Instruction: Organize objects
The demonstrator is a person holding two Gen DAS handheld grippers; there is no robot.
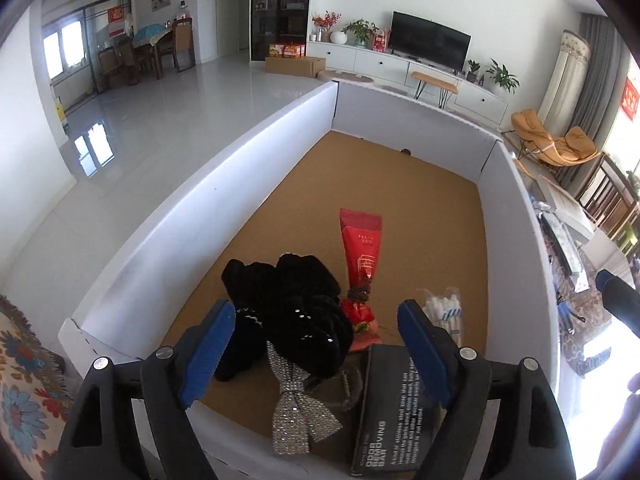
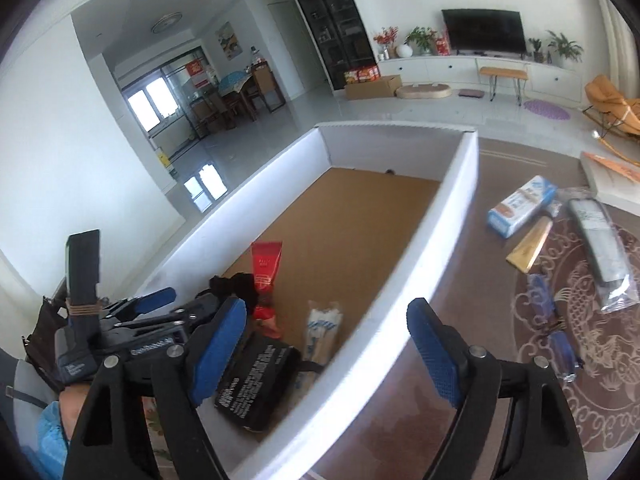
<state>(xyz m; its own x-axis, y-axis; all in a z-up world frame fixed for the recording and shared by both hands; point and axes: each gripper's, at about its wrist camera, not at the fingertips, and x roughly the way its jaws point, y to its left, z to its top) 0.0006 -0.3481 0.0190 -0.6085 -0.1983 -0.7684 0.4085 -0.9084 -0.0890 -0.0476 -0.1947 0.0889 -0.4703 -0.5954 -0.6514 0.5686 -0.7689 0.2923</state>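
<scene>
A wide white-walled box with a cork-brown floor (image 1: 132,264) holds the sorted things, all bunched at its near end. The left gripper (image 1: 316,344) hangs over that end with its blue-padded jaws apart and nothing clamped between them. Below it lie a black velvet scrunchie heap (image 1: 280,312), a silver sequinned bow (image 1: 296,412), a red foil sachet (image 1: 360,248), a clear packet of white cotton swabs (image 1: 444,312) and a black printed carton (image 1: 396,404) at the near wall.

The right gripper (image 2: 328,344) also has its jaws standing apart and empty. They straddle the box's right wall, one finger over the interior, the other over the patterned brown rug (image 2: 592,360) outside. On that rug, well apart from the box, wait a blue-and-white carton (image 2: 520,208), a flat gold packet (image 2: 528,248), a long grey item in a clear bag (image 2: 604,248) and a blue wrapped piece (image 2: 556,332) nearest the gripper.

Risks from here, as I judge them:
- The right finger over the wall could catch the rim on a sweep outward and shove the light box.
- The clear bag looks slippery and may slide out of a pinch.
- With everything crowded at the near end, a drop there could land on the bow or bury small items.
- The two grippers sit close and could collide.
</scene>
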